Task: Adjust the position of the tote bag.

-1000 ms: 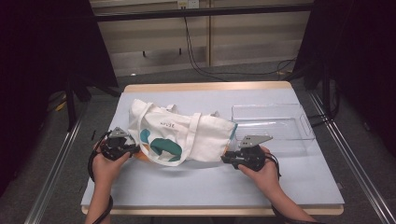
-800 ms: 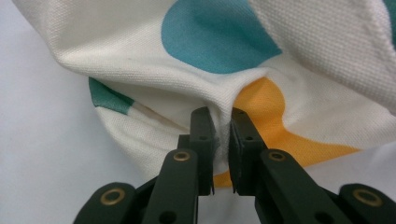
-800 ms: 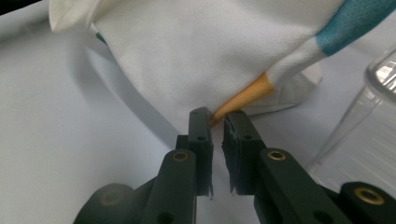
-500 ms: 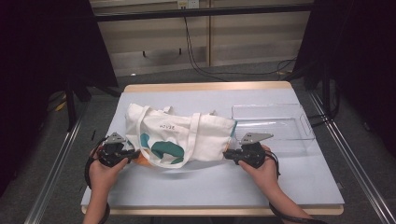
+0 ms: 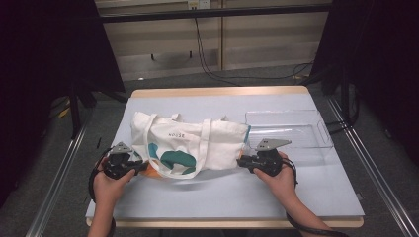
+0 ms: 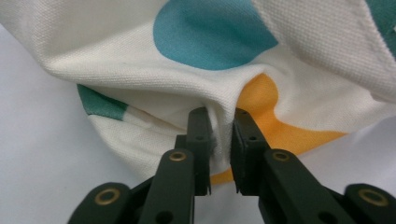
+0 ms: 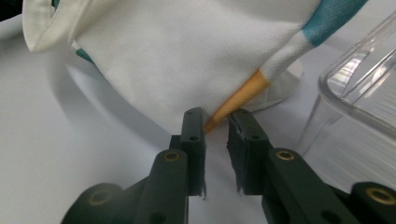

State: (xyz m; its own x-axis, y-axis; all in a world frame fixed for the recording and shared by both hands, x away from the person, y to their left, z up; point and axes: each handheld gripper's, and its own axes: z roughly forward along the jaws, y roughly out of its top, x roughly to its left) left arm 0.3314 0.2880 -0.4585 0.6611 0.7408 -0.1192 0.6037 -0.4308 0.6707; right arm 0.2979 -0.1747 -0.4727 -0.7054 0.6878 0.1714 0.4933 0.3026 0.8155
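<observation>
A cream tote bag (image 5: 217, 145) with teal and orange print lies flat on the table, handles on top. My left gripper (image 5: 143, 168) is at its near left corner. In the left gripper view, the left gripper (image 6: 220, 114) has a fold of the bag (image 6: 154, 79) bunched between its pads, and its jaws have just been opening. My right gripper (image 5: 240, 161) is at the bag's near right corner. In the right gripper view, the right gripper (image 7: 217, 114) stands parted; its jaws have just been opening. The bag's orange-edged corner (image 7: 243, 95) only reaches the fingertips.
A clear plastic tray (image 5: 296, 129) stands just right of the bag, and its wall (image 7: 359, 88) is close to my right gripper. The pale table cover (image 5: 222, 197) runs to the near edge. Metal rails and cables lie around the table.
The bag swung from a tilted lie to square with the table and slid a little toward the person. The left hand drew back slightly; the right hand stayed put.
</observation>
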